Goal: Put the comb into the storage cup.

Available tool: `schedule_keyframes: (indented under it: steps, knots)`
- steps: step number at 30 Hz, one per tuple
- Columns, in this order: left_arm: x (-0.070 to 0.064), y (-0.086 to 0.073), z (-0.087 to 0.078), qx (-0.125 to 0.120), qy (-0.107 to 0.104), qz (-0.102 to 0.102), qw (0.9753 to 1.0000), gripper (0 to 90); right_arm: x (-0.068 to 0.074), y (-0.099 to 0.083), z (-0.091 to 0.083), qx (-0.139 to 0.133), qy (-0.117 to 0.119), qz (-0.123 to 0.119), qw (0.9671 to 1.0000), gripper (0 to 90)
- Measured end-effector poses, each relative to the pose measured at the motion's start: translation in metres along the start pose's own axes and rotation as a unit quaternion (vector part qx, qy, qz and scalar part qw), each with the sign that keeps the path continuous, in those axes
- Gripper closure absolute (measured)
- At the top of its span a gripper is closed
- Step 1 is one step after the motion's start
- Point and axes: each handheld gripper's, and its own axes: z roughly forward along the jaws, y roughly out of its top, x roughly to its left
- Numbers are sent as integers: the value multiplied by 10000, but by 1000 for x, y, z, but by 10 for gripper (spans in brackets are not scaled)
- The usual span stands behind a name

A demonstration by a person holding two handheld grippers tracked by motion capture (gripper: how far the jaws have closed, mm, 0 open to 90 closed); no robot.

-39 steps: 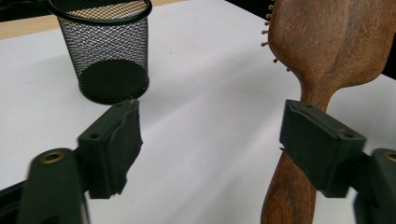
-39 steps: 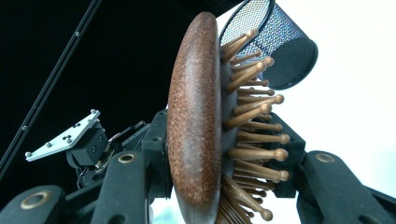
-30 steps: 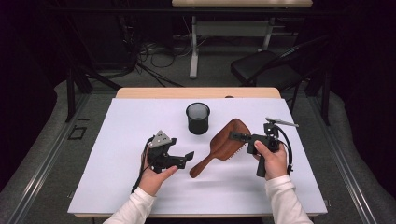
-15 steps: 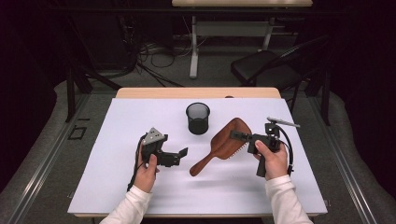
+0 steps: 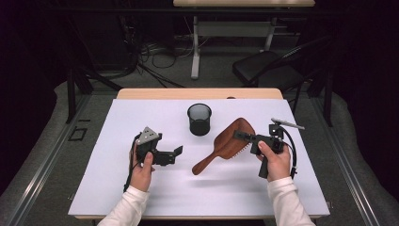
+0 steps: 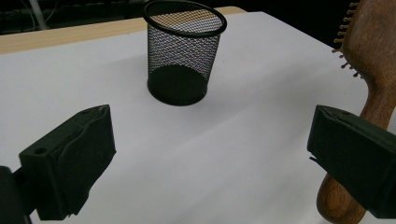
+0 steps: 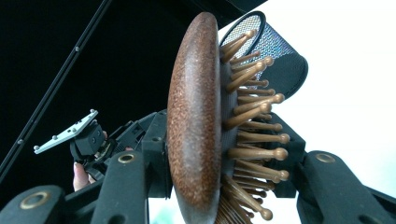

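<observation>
the right gripper [image 5: 241,136] is closed on the head of the wooden hairbrush [image 5: 225,145], which is held above the white table cover [image 5: 141,117], handle tilted down toward the left. in the right gripper view the paddle is seen clamped between the jaws, bristles to one side. the left gripper [image 5: 175,153] is held wide open with nothing in it, near the brush handle. the step in hand is judged to be carrying the brush toward the mesh cup [image 5: 199,119], which stands upright just behind it. next, the handle would need to be swung down over the cup's mouth. one hairbrush, one cup and two grippers are counted.
</observation>
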Motion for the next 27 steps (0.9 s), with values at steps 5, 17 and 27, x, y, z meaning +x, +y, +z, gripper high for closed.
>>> schedule_keyframes:
  steps: [5, 17, 27]
  knots:
    - [5, 0, -3, -37, 36, -48, 10000, 10, 1, -1, 1, -40, -33, -7, 10000, 520]
    - [12, 1, -8, -86, 94, -129, 9998, 11, 0, -1, 2, -71, -57, -4, 10000, 520]
    - [15, 0, -9, -68, 136, -168, 9997, 11, 2, 1, 1, -152, -128, -25, 9998, 520]
